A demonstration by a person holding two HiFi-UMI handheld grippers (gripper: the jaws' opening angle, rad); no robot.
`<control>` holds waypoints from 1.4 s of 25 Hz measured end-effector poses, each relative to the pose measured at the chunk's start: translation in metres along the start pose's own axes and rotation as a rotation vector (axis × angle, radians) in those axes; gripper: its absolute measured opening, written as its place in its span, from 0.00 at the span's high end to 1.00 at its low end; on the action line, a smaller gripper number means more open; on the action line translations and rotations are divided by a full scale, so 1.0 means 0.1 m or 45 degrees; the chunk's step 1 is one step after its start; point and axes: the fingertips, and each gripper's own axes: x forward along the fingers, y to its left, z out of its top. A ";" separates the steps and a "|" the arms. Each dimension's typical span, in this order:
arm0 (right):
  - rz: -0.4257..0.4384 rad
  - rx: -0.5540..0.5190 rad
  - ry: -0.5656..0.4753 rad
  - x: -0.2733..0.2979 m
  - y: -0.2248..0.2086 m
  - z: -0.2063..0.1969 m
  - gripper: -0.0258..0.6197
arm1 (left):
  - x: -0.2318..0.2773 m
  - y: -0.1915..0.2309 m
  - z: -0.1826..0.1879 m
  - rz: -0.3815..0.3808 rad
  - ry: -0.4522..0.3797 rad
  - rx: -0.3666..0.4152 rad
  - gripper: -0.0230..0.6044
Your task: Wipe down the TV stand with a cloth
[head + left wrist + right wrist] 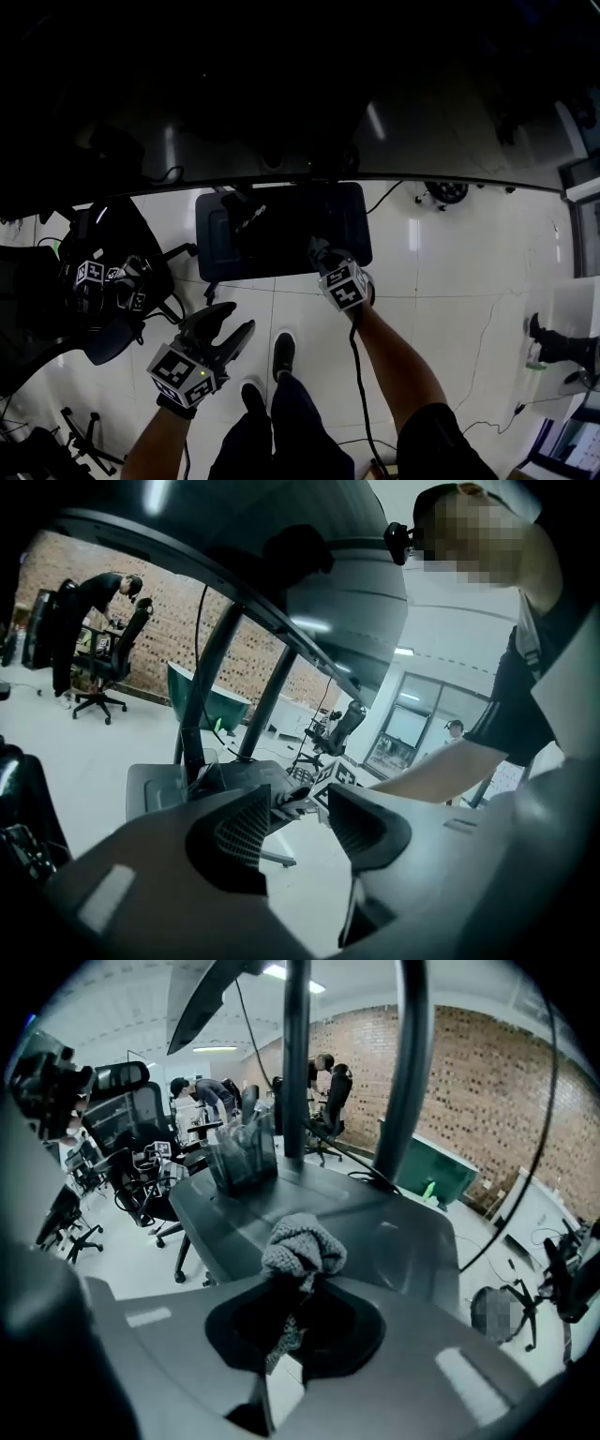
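Tightly bunched, the grey knitted cloth (302,1246) sits pinched in the right gripper (298,1294).

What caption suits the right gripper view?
Grey cloth pinched in the right tongs at the dark TV stand base.

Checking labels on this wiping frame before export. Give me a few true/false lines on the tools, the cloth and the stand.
1. The right tool is shut on a grey knitted cloth. True.
2. The cloth is at the dark stand base. True.
3. The left tool has its jaws apart with nothing between them. True.
4. The left tool is over the stand base. False: the head view shows it off the base, over the glossy white floor.
5. The stand base is round. False: it is rectangular with rounded corners.
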 end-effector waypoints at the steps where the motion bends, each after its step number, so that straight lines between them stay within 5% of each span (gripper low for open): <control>1: -0.025 0.019 0.007 -0.06 -0.12 -0.07 0.91 | 0.03 -0.01 0.00 -0.008 -0.001 0.005 0.62; 14: -0.260 0.228 0.108 -0.51 -0.95 -0.58 0.91 | 0.36 -0.11 -0.08 -0.086 0.026 0.024 0.62; 18: -0.046 0.256 -0.101 -0.72 -0.43 -0.11 0.91 | 0.37 0.03 -0.22 -0.066 0.094 0.104 0.59; 26: 0.530 0.483 -0.379 -1.23 0.95 1.00 0.91 | 0.45 0.02 -0.12 -0.087 0.149 0.605 0.38; 30: 0.651 0.425 -0.404 -1.31 1.36 1.32 0.91 | 0.39 0.00 -0.07 -0.100 0.195 0.787 0.38; 35: 0.753 0.363 -0.400 -1.37 1.69 1.61 0.91 | 0.27 0.15 -0.04 -0.060 0.198 0.849 0.37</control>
